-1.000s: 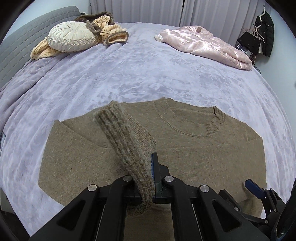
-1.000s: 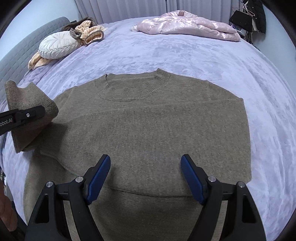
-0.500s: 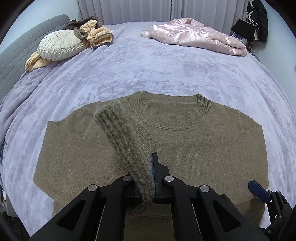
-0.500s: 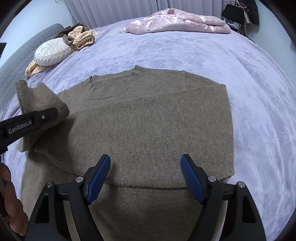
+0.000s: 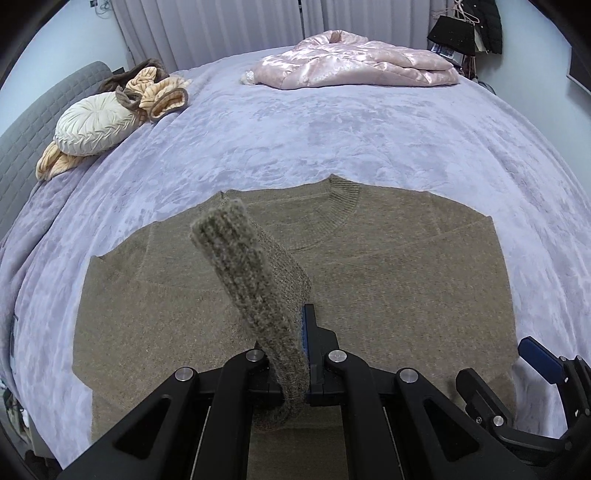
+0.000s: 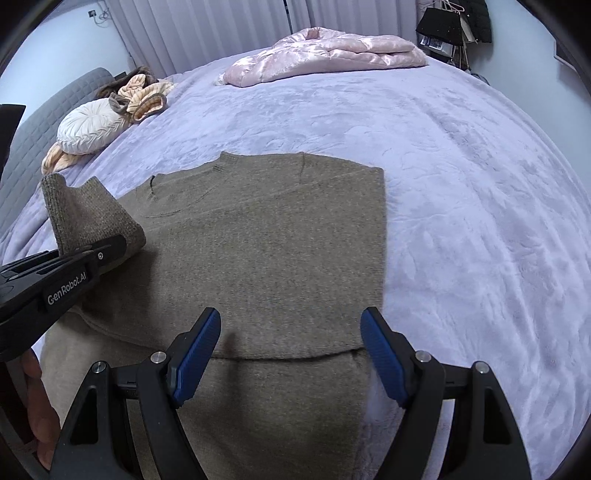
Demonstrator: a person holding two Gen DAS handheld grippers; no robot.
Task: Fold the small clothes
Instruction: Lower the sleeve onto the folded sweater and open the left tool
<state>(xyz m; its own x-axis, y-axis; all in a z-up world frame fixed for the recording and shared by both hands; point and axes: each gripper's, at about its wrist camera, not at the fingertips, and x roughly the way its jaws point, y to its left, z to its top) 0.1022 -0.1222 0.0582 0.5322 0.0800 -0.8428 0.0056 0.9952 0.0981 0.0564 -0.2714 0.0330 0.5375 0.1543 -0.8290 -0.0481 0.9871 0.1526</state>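
— Lavender plush bed cover (image 5: 332, 122) across the whole scene, pale curtains (image 5: 221, 29) behind. On top?

— Olive-brown knitted crew-neck sweater (image 5: 388, 280), flat on the bed, neckline toward the far side, right sleeve already folded in across the chest (edge straight along that side).

— And the ribbed sleeve cuff (image 5: 236, 258)?

— Lifted off the body, rising at a tilt, pinched in the left gripper (image 5: 301, 354); fingers pressed tight on the knit, blue pad just visible on one side.

— Same from the other camera?

— Seen at the left edge: left gripper (image 6: 107, 251) clamped on the cuff (image 6: 85, 210), held above the sweater's shoulder region.

— Right gripper (image 6: 290, 354)?

— Blue-padded fingers (image 6: 195, 354) spread wide, holding nothing, poised over the lower part of the sweater (image 6: 266, 240) near a fold line. Touching the fabric or not: cannot tell.

— Elsewhere on the bed?

— Round cream pleated cushion (image 5: 92, 127) by a peach-and-brown knitted bundle (image 5: 155, 92) far left; shiny pink quilted jacket (image 5: 354, 61) far right, well apart from the sweater.
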